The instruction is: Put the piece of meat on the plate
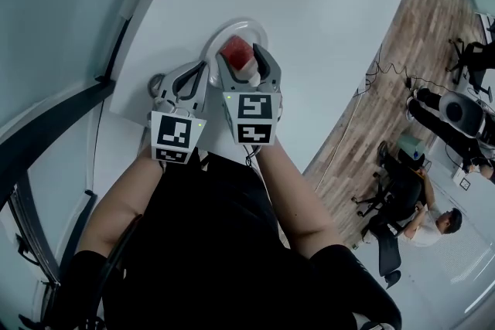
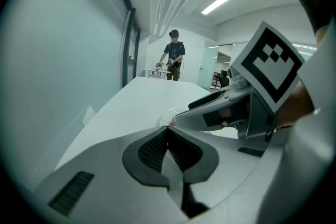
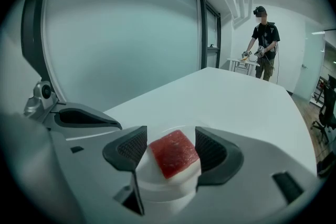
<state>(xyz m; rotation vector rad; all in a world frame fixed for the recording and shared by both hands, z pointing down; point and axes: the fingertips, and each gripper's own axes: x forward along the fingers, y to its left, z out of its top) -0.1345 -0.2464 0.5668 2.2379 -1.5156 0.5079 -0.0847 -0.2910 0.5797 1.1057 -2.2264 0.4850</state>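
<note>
The piece of meat (image 1: pixel 237 52) is a block, red on top and white below, and my right gripper (image 1: pixel 243 59) is shut on it. In the right gripper view the meat (image 3: pixel 173 153) sits between the two dark pads (image 3: pixel 130 148), touching both. It hangs over the near part of the round white plate (image 1: pixel 259 33) on the white table (image 1: pixel 325 19). My left gripper (image 1: pixel 195 73) is just left of the right one, shut, with its pads (image 2: pixel 157 147) pressed together on nothing. The right gripper (image 2: pixel 231 107) shows at the right of the left gripper view.
The table's right edge (image 1: pixel 363 89) runs diagonally beside a wooden floor (image 1: pixel 410 50) with chairs and seated people (image 1: pixel 433 224). A glass wall (image 1: pixel 54 19) lines the left side. Beyond the table's far end stands a person (image 3: pixel 264 42) holding grippers.
</note>
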